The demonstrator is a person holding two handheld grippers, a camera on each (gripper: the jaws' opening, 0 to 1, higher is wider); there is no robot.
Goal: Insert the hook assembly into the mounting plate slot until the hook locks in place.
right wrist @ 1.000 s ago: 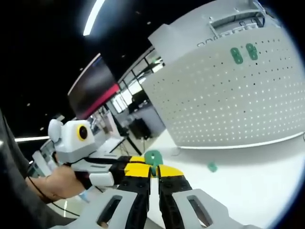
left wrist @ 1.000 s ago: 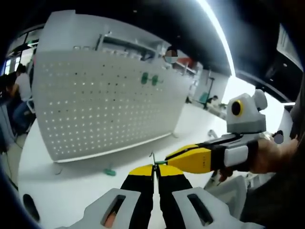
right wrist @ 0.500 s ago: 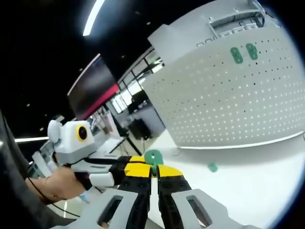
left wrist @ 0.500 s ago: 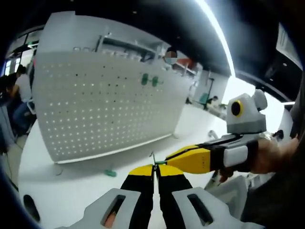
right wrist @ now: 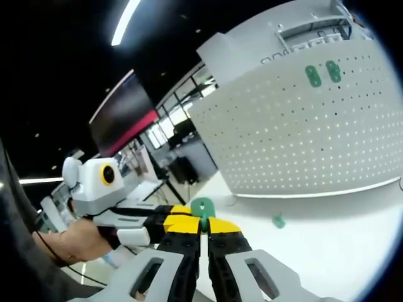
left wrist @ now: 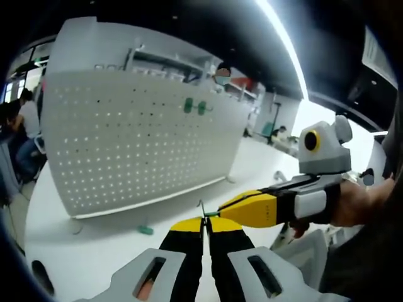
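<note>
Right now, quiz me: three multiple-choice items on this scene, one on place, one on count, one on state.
1. The loose green piece lies:
A. on the table below the pegboard
B. on the shelf
C. in a hand

2. Green plates on the pegboard:
A. one
B. two
C. four

3. The right gripper is:
A. wide open
B. shut on a green part
C. lying flat

Answers: 1 A, it rests on the white table. 2 B, a pair sits side by side. 3 B, the green part rises from its closed jaws.
</note>
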